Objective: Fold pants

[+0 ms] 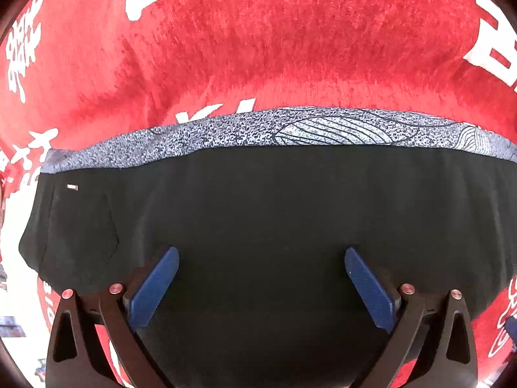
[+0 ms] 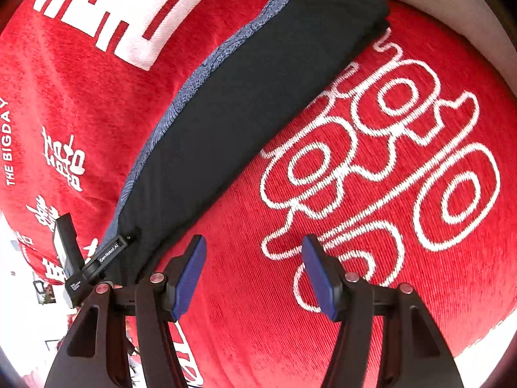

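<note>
The black pants (image 1: 258, 210) lie folded into a long band on the red cloth, and a blue-grey patterned layer (image 1: 323, 126) shows along their far edge. My left gripper (image 1: 261, 252) points steeply down over the middle of the black fabric, jaws wide apart with nothing pinched. In the right wrist view the pants (image 2: 258, 97) run as a diagonal strip from lower left to upper right. My right gripper (image 2: 255, 239) stands open over bare red cloth just right of the strip's near end, with nothing between its blue pads (image 2: 190, 274). The left gripper's black housing (image 2: 97, 258) sits at that near end.
A red plush cloth (image 2: 355, 291) with white printed characters and looping line art covers the surface under the pants. A pale surface (image 2: 452, 0) shows past its far right edge. Blurred room clutter appears beyond the cloth at the lower left (image 2: 38, 291).
</note>
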`<state>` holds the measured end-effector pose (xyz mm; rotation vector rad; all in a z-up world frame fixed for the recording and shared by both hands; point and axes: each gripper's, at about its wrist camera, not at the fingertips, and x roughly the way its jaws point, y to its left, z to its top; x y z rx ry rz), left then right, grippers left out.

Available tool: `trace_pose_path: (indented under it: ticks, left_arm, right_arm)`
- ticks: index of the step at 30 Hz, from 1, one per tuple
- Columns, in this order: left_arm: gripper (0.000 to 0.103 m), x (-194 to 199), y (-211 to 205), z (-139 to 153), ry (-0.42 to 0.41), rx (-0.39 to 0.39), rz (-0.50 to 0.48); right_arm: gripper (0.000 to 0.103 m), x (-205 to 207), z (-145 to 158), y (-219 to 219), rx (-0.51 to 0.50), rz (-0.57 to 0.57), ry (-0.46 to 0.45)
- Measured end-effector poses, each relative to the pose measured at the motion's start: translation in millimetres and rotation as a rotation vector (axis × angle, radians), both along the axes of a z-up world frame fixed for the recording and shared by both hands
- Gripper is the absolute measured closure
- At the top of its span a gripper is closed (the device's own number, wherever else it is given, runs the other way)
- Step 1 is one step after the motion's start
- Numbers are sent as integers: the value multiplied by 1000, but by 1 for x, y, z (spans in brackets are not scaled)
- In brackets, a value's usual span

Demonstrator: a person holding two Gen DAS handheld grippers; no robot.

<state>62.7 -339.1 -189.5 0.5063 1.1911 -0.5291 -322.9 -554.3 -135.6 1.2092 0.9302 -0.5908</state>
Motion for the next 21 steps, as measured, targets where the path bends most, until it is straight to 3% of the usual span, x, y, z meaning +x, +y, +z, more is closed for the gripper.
trace_pose_path:
  ticks: [5,9,12,14,15,16,21]
  left_arm:
    - [0,-6,-10,9,-6,66,-34]
    - [0,-30,-22,27,7,13,-89]
    - [0,-47,-39,30,26,-4,-112]
    - [0,-55,-49,29,44,-20,-115]
    - [0,-59,-58,26,56,-28,-114]
    - [0,-63,-66,25,64,-30,-114]
    - [0,-78,-85,7,60,-16,-101]
  right_arm:
    - [38,-5,-2,-2,3,-1,-11]
    - [38,-8,1,-3,-7,8,-10]
    - [38,-10,16,-10,-86,8,7]
    - [44,-6,30,-24,-169,20,48]
    - [60,-3,35,-32,-203,22,74]
    - [69,0,39,-43,-231,25,96]
    - [70,24,45,-105,-317,14,148]
